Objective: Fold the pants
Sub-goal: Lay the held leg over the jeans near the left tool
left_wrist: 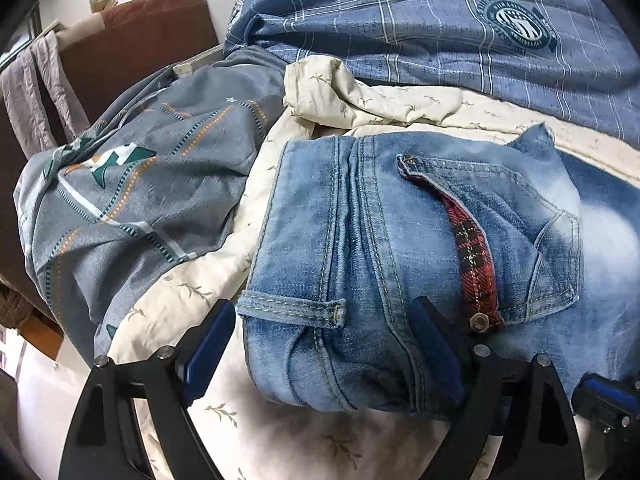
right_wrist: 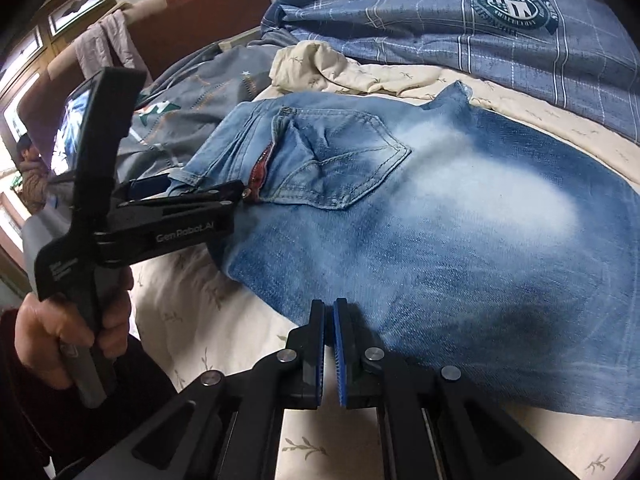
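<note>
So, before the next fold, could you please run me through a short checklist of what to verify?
1. Left gripper jaws stand wide around the waistband end of the faded blue denim jeans: ok.
2. Left pads pressing the denim: not ok, no clamp yet.
3. Right gripper shut at the jeans' near edge; cloth between its jaws: cannot tell.
4. Jeans lie flat on the cream leaf-print sheet: ok, waistband end bunched.
5. Crumpled grey patterned cover clear of the jeans: ok.

Brown headboard (left_wrist: 136, 40) behind rumpled bedding (left_wrist: 132, 200).
</note>
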A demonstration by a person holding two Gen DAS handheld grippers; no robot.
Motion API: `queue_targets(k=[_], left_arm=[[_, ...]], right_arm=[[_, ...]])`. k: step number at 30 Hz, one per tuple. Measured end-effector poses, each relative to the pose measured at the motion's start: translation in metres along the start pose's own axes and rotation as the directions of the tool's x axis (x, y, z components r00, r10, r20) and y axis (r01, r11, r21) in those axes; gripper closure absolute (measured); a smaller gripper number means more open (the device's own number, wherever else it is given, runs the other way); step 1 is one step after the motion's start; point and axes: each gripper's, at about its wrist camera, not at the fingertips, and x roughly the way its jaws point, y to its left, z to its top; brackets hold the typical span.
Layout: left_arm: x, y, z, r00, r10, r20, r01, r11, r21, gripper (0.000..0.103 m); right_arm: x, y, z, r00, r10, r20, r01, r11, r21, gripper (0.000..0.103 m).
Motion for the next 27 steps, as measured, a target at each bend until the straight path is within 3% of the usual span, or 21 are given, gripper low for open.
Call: queue_targets(k=[3,5,9,13,17,20,27], left_arm=[[-0.006,0.004,-0.002,1.000,-0.011,0.017,0.011,0.999,-0.032,0.014],[-0.016,0.005,-0.001,0.998,0.003,0.068,-0.001,0.999,-0.033,0.014],[-0.046,-0.004,-0.002,0.971,0.057,0.232,-0.057,0.998,-0.005,0.014],[-0.064,-0.026,-0.005,0.949,-0.013,0.315,-0.007,0.998,0.062,0.014],[-0.068,-0.056,-0.007,0.946,-0.070,0.317,0.023,0.988,0.150,0.014],[-0.071,-0.076,-0.007,0.948,-0.145,0.283,0.092,0.977,0.191,0.014],[-0.059,-0.108,-0.005,0.961,-0.230,0.151,0.199,0.960,0.196,0.014]], right_arm=[[-0.008,-0.008,0.002,0.999,0.037,0.005,-0.037,0.999,0.031,0.096],[-0.020,-0.018,0.005,0.998,0.053,0.043,-0.056,0.996,0.064,0.095],[-0.050,-0.050,0.009,0.988,-0.055,0.144,0.031,0.987,0.160,0.095],[-0.069,-0.087,0.006,0.972,-0.174,0.159,0.128,0.956,0.264,0.095],[-0.098,-0.120,-0.004,0.945,-0.273,0.180,0.201,0.919,0.338,0.096],[-0.129,-0.152,-0.016,0.920,-0.336,0.203,0.225,0.874,0.430,0.096],[-0.188,-0.231,-0.061,0.872,-0.451,0.188,0.213,0.697,0.685,0.096]])
